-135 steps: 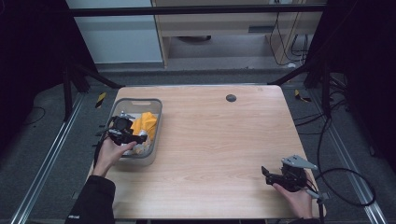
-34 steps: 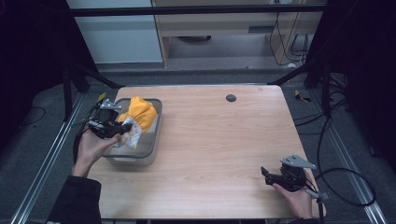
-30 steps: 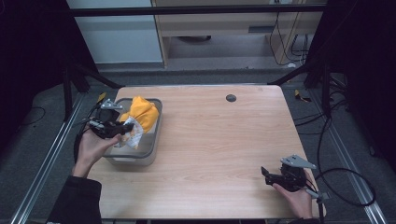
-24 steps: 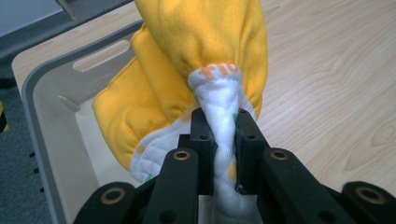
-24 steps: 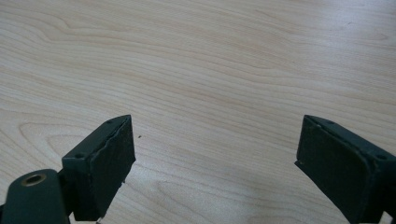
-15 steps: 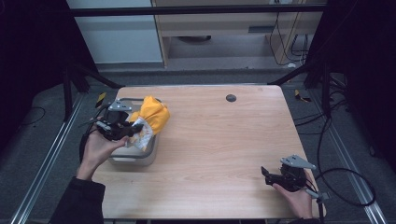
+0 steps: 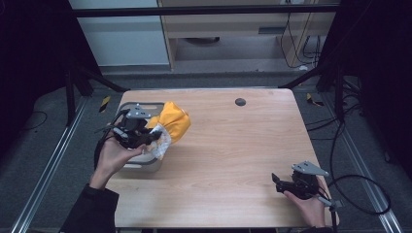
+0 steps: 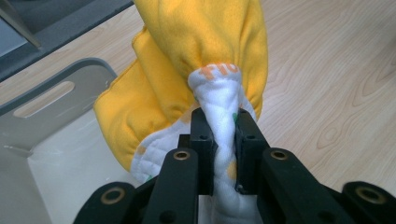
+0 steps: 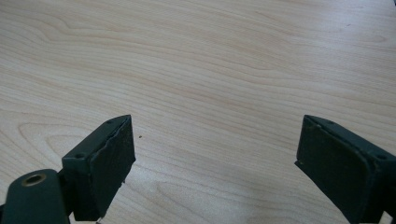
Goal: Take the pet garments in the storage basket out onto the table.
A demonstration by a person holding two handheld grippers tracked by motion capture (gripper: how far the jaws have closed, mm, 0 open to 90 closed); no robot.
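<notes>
A yellow cloth with a white patterned lining (image 7: 172, 124) (image 8: 201, 56) hangs bunched above the right rim of a grey bin (image 7: 141, 162) (image 8: 56, 93) at the table's left. My left gripper (image 7: 145, 138) (image 8: 223, 140) is shut on the cloth's white edge, which is pinched between the two black pads. Near the table's front right corner my right gripper (image 7: 278, 183) (image 9: 215, 163) rests low over bare wood, its jaws wide apart with nothing between them.
The wooden table (image 7: 233, 160) has a small dark round hole (image 7: 240, 102) near its far edge. Metal frame rails run along both sides, and cables lie on the floor at the right.
My left gripper has lifted the cloth out of the bin and carried it right, over the bin's right rim. The right gripper has stayed put.
</notes>
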